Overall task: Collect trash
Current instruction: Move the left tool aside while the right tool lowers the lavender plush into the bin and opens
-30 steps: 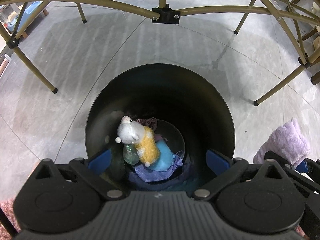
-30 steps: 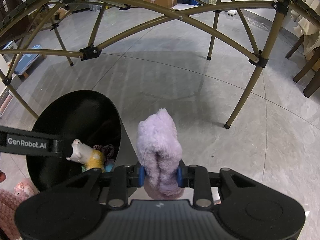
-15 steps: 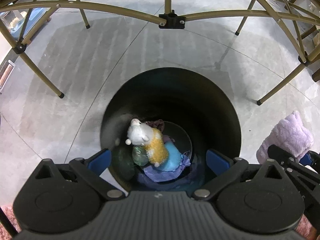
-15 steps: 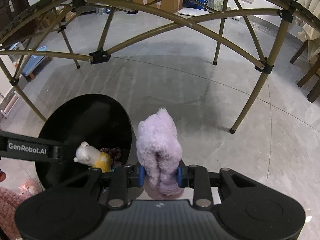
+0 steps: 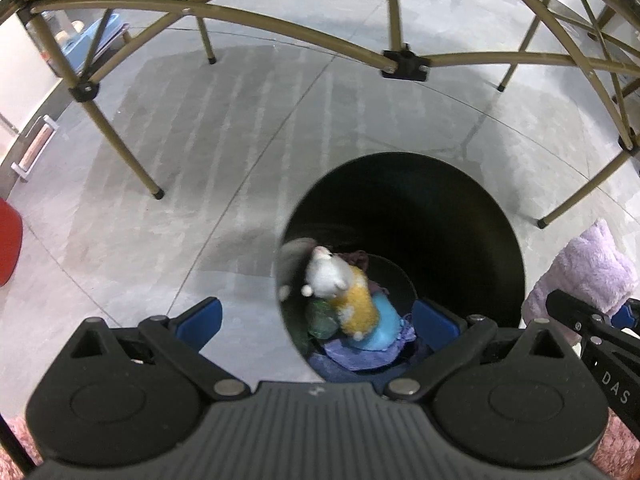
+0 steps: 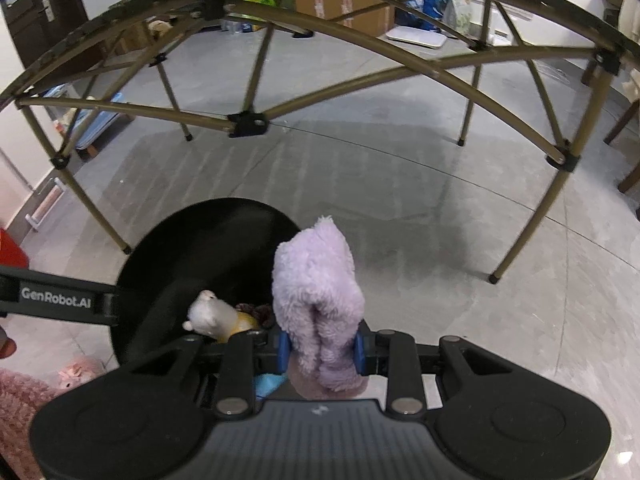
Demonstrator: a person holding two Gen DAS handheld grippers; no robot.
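Legs of a folding table (image 6: 524,236) stood near the black bin (image 6: 224,248) (sheep toy (image 5: 340,284) inside). Right gripper (image 6: 320,350) pinched a purple plush (image 6: 316,280); left gripper (image 5: 316,320) gaped wide.

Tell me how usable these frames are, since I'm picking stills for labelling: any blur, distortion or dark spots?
Left wrist view: fisheye bends the table frame into arcs; the white and yellow toy in the bin is slightly smeared; the bin's far wall is nearly black. Right wrist view: the purple plush is fairly sharp, the edges blur.
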